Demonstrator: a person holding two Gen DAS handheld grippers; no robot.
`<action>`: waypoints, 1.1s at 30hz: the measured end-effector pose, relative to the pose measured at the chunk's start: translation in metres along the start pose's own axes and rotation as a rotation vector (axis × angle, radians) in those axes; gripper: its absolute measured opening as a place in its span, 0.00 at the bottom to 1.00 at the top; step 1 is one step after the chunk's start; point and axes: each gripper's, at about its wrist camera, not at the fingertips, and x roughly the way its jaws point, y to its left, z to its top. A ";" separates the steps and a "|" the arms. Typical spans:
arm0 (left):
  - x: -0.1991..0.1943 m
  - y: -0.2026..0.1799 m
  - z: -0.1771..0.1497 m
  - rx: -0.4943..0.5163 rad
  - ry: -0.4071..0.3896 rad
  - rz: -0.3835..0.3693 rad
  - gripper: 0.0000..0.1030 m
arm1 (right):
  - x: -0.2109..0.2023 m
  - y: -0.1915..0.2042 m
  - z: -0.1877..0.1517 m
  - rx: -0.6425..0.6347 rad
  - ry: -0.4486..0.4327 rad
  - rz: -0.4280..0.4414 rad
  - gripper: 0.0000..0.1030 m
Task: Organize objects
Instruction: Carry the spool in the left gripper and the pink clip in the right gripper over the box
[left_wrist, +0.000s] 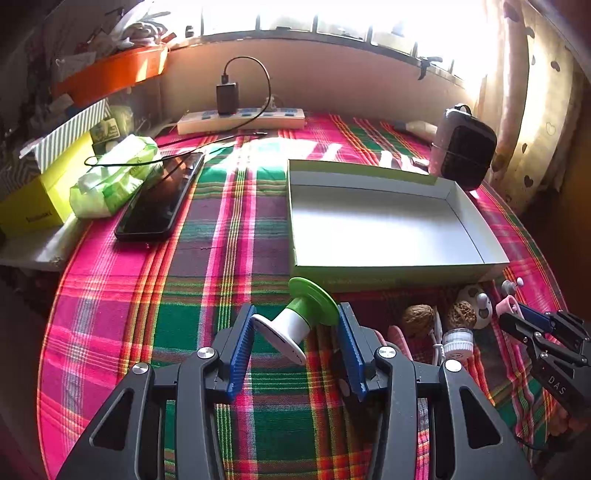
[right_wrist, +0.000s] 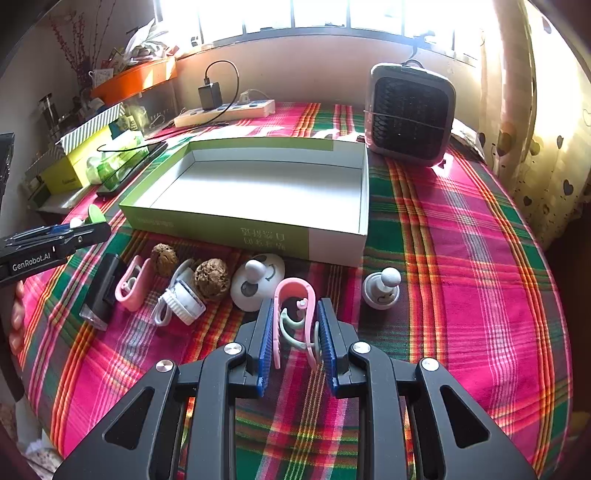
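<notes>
My left gripper (left_wrist: 295, 321) is shut on a green-and-white suction-cup holder (left_wrist: 295, 319), held above the plaid cloth just in front of the open white box (left_wrist: 388, 229). My right gripper (right_wrist: 295, 325) is shut on a pink clip (right_wrist: 293, 295) with a pale green loop inside it, near the box's front wall (right_wrist: 258, 236). On the cloth lie two walnuts (right_wrist: 210, 277), a second pink clip (right_wrist: 133, 284), a white cable and cap (right_wrist: 181, 299), a black device (right_wrist: 103, 288) and two white knob toys (right_wrist: 382, 288). The left gripper also shows in the right wrist view (right_wrist: 74, 230).
A small heater (right_wrist: 408, 110) stands behind the box at right. A power strip (left_wrist: 240, 120) with a charger lies at the back. A phone (left_wrist: 159, 199), a tissue pack (left_wrist: 110, 177) and a yellow box (left_wrist: 40, 195) are at left. The table edge curves at right.
</notes>
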 end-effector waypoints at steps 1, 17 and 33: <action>-0.002 -0.001 0.001 0.002 -0.003 -0.003 0.41 | -0.001 0.000 0.001 0.003 -0.002 0.001 0.24; -0.011 -0.016 0.017 0.036 -0.038 -0.032 0.41 | -0.007 0.011 0.025 0.012 -0.045 0.028 0.24; 0.004 -0.020 0.051 0.047 -0.047 -0.062 0.41 | 0.008 0.018 0.064 0.028 -0.044 0.059 0.24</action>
